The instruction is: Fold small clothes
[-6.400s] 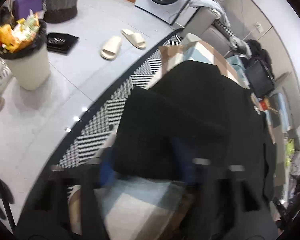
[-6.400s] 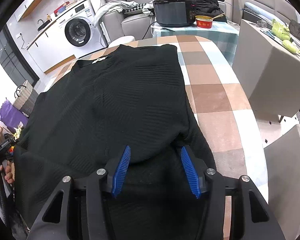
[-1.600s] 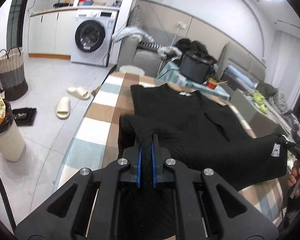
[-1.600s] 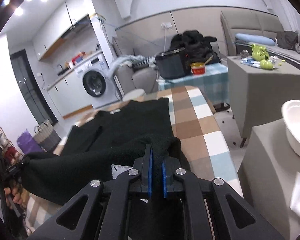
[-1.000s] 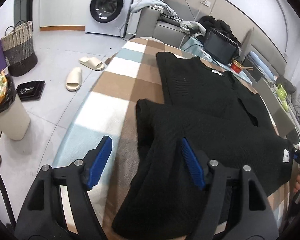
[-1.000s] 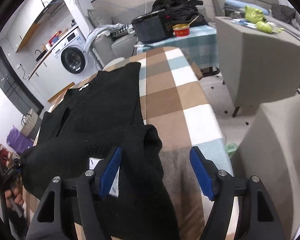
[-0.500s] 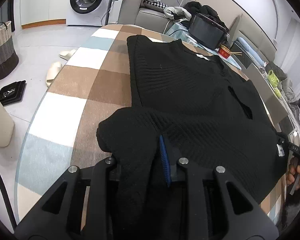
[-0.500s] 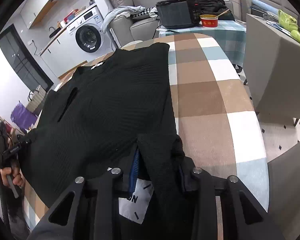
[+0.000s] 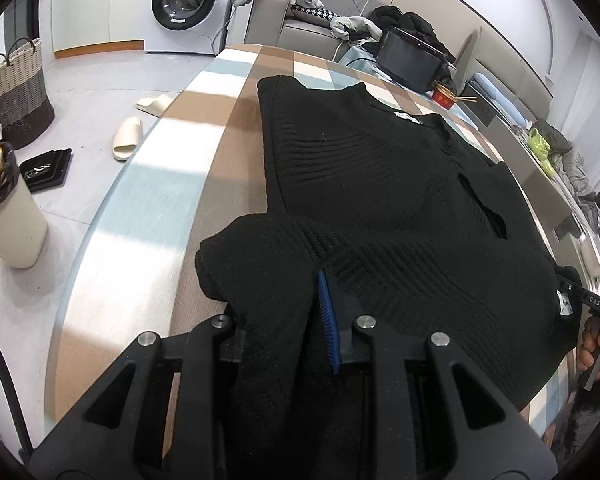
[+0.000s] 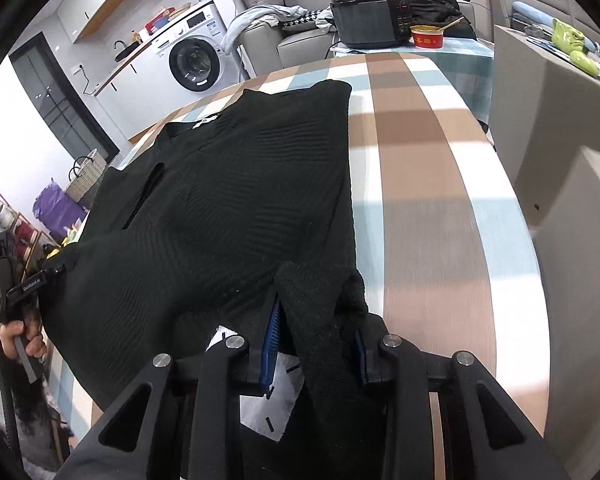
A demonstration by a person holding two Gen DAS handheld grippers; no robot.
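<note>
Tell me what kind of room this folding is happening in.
Probably an open-plan home living area with a laundry corner: a washing machine, a grey sofa heaped with clothes, and slippers on the floor.

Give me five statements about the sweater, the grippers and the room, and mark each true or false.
1. The left gripper is shut on a corner of the black sweater. True.
2. The right gripper is open and clear of the fabric. False: it is also shut on a sweater corner, with the white label just beside its fingers.
3. The sweater lies on a checked tablecloth. True.
4. The sweater is red. False: it is black.
5. Two slippers sit on the table. False: they are on the floor, left of the table.
</note>
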